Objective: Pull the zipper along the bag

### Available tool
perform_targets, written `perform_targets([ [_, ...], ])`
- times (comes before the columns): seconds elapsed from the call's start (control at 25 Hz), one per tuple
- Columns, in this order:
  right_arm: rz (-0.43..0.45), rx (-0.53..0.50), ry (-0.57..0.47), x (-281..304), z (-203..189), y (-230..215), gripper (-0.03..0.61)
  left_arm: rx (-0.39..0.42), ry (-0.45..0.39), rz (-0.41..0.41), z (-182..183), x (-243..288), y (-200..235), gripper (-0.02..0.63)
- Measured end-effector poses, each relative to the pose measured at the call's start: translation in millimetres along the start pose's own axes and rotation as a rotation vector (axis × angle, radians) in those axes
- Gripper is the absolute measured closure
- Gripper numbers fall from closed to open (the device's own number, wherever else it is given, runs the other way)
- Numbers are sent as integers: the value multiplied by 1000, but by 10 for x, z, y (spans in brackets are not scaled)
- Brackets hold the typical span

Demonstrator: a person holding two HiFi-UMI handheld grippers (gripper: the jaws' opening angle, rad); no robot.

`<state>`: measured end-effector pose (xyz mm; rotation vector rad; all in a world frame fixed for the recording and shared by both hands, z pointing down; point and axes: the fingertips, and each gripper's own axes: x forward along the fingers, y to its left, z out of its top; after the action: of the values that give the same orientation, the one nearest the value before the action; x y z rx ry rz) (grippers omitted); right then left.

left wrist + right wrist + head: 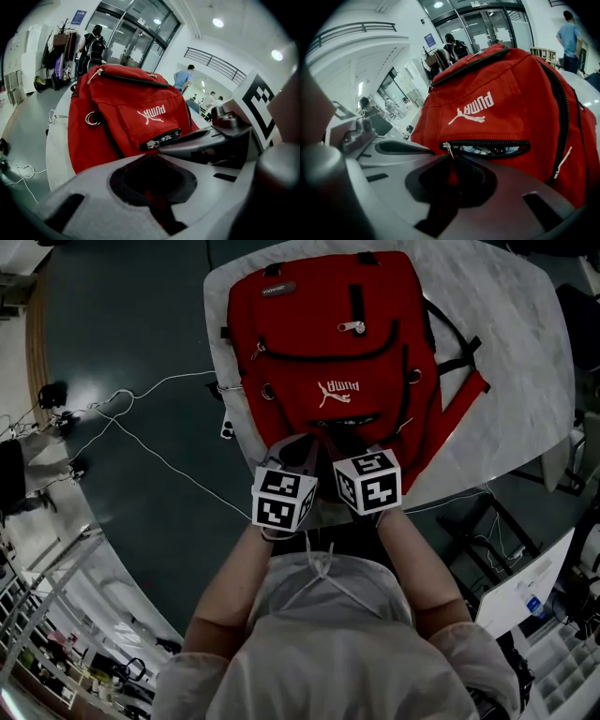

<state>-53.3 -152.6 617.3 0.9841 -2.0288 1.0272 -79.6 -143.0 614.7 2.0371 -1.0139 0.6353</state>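
Two grippers are gripping one red backpack [328,343] at its pocket zipper

The backpack is lying flat on one pale table [511,352], its single front pocket zipper [492,149] gaping partly open. The left gripper [150,157], jaws together, is pinching red fabric just below the pocket's end. The right gripper [452,158], jaws likewise together, is clamping the one small metal zipper pull [448,149]. The two marker cubes [283,497] are sitting side by side at the bag's near edge.
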Motion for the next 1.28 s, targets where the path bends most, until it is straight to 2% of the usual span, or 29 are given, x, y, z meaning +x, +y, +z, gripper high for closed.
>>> perform_targets([
  [0.2,50,-77,11,6,-2,68,548,28,24,21,-8,69,-9,592],
  [0.48,29,-151,8,-31,42,72,552,-37,67,-7,-22,100,35,594],
  [0.72,10,-229,34,-91,37,36,552,-8,43,28,-16,88,31,594],
  [1.28,-2,-248,53,-264,53,-162,552,-36,63,19,-43,107,66,594],
])
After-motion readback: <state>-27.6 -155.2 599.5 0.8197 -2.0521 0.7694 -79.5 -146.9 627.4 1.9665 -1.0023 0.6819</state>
